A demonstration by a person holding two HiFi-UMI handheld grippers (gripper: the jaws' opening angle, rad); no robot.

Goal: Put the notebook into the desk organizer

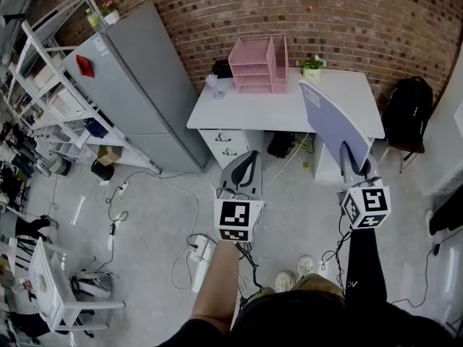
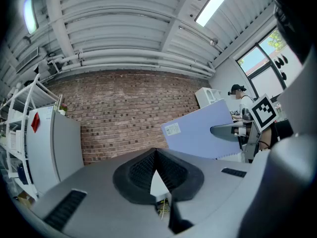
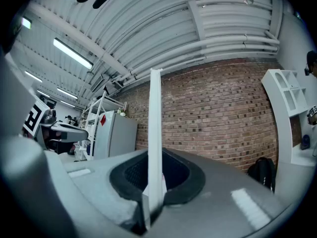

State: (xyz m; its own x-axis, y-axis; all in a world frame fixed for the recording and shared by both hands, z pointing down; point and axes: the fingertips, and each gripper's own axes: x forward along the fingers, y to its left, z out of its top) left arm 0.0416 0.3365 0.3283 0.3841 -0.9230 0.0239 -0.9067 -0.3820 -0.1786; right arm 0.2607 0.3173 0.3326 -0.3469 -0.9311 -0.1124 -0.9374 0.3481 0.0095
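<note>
- Pinches thin lavender notebook (image 1: 336, 121) upright in right gripper's (image 1: 354, 166) near-closed jaws, well apart from pink plastic desk organizer (image 1: 259, 65).
- Holds left gripper (image 1: 241, 172) shut, empty.
- Risks pivoting in narrow pinch, clipping organizer's edge.

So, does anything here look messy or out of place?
Mostly the floor: loose cables and a white power strip sprawl in front of the desk. The lavender notebook stands on edge in mid-air, pinched by the right gripper's fingers. The pink organizer sits upright and looks fine.
</note>
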